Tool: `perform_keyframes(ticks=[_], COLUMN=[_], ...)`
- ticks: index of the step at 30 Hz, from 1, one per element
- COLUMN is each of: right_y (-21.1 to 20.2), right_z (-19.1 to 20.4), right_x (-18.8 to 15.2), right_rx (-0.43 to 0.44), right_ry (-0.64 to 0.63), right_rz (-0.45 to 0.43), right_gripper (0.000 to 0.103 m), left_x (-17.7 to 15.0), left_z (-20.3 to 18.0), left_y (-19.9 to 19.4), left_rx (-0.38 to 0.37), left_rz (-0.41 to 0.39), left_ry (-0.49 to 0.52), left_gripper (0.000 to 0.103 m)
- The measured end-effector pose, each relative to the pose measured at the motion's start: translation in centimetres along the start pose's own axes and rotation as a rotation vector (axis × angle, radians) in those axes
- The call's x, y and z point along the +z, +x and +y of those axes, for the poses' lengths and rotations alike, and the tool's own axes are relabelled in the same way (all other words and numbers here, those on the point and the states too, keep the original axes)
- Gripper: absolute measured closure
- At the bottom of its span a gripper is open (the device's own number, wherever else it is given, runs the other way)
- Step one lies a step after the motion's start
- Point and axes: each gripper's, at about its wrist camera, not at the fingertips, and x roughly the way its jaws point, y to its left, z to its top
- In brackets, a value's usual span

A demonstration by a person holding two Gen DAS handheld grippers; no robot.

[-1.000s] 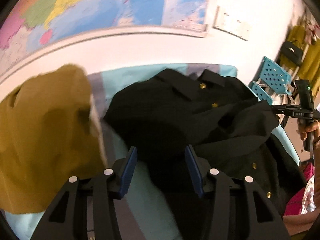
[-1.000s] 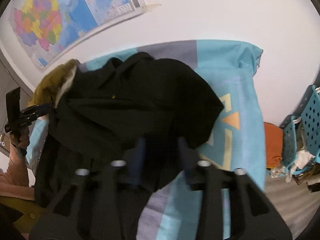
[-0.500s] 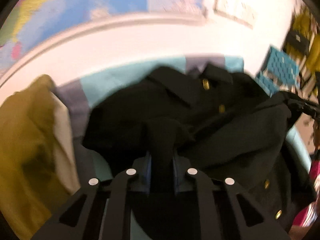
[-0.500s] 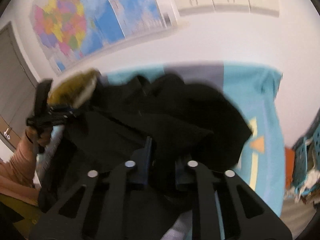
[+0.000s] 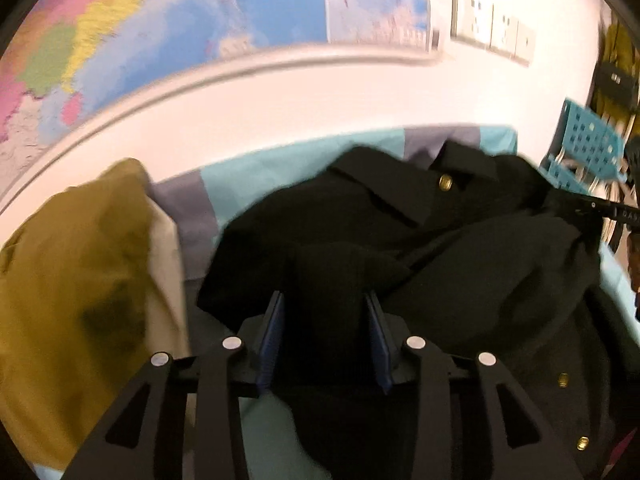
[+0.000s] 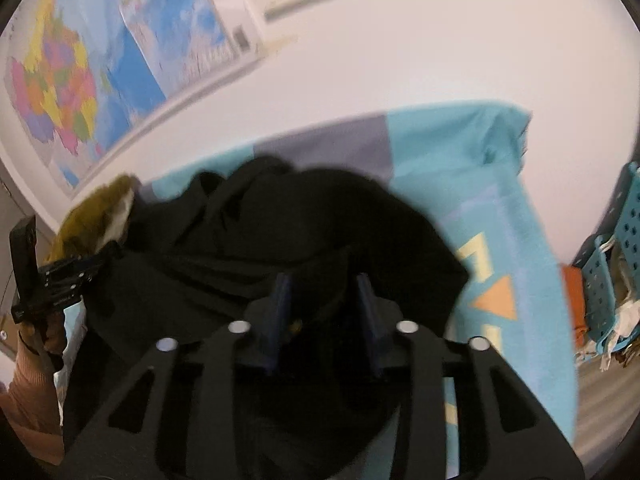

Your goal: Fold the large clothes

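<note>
The black coat point(image 5: 460, 248) lies crumpled on the bed point(image 5: 248, 176), its collar toward the wall and its gold buttons point(image 5: 445, 182) showing.

The left gripper point(image 5: 325, 340) has a hump of coat cloth between its blue pads point(image 5: 272, 340). Its jaws have just been opening, and they now stand partly apart with the cloth filling the gap; whether the pads press it I cannot tell. The right gripper point(image 6: 323, 320) is in the same case: jaws just widened, dark cloth between the pads point(image 6: 280, 312), grip unclear.

The risk, as I judge it, is that a loose hold lets the heavy cloth slip out on the next pull, so the fold drags only one layer and the coat bunches worse. Uneven pulls from the two hands could twist it. The ochre garment point(image 5: 72, 280) lies just beside the coat and may be caught along with it.

The left view shows the buttons, the collar and most of the ochre garment. The right view hides these but shows the bare bed point(image 6: 500, 208) to the coat's right, with its triangle pattern point(image 6: 496, 300), free for spreading. It also shows the person's sleeve point(image 6: 32, 396) behind the left gripper point(image 6: 60, 276).
</note>
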Motion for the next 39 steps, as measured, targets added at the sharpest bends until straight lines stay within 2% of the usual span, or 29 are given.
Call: perform_keyframes(ticks=[3,5,8,10,13,16,20,24,27,29,32,34,37,39], right_y=[-3.8,-4.7,-3.5,-1.5,2.2,3.8,1.3,-3.6,-5.7,-5.6,-4.4,-3.4,-3.9,-5.5], right_z=[1.1,2.7,5.9,6.6,5.7,5.0,6.0,6.7,6.8,7.6,7.9,7.4,6.9,6.7], right_x=[-0.2,-0.8,-1.7,-2.1,-2.4,-2.2,-2.1,-4.0,-6.3,-7.7,-10.0,-10.8,-10.9,-10.8], right_rx=[0.017,0.061,0.103,0.082,0.041,0.05,0.066,0.12,0.163,0.169,0.119,0.079,0.097,0.129], right_ry=[-0.05,-0.108,-0.234,-0.271,-0.243,-0.203,-0.206,-0.227,-0.229,-0.254,-0.28,-0.258,-0.207,-0.175], right_rz=[-0.096,-0.104,-0.036,0.017,0.089,0.109,0.073,0.036,0.066,0.102,0.175,0.197,0.171,0.132], right_gripper=[0.066,0.065,0.066,0.066,0.07,0.071,0.053,0.052,0.052,0.052,0.053,0.054,0.053,0.049], left_x=[-0.9,-1.7,-2.8,-3.2,-3.8,-4.0,-4.6,-6.1,-7.8,-9.3,-11.4,-12.2,-13.4,-14.0], left_z=[-0.4,-1.4,-2.9,-3.2,-3.0,-2.8,-2.6,-1.3,-0.8,-0.8,-1.3,-1.8,-1.9,-1.6], left_y=[-2.7,-4.0,-3.2,-1.8,0.5,1.4,-0.2,-3.6,-5.2,-6.0,-6.2,-5.7,-5.3,-6.1], left_rx=[-0.025,-0.087,-0.16,-0.155,-0.148,-0.126,-0.078,-0.105,-0.146,-0.169,-0.208,-0.193,-0.2,-0.229], left_rz=[-0.063,-0.073,-0.026,0.005,0.047,0.06,0.036,0.006,0.009,0.023,0.055,0.082,0.129,0.124], left_ry=[0.024,0.058,0.096,0.095,0.067,0.057,0.048,0.01,-0.01,-0.025,-0.04,-0.044,-0.074,-0.106], left_gripper=[0.063,0.063,0.061,0.061,0.062,0.058,0.053,0.048,0.046,0.043,0.04,0.04,0.041,0.04])
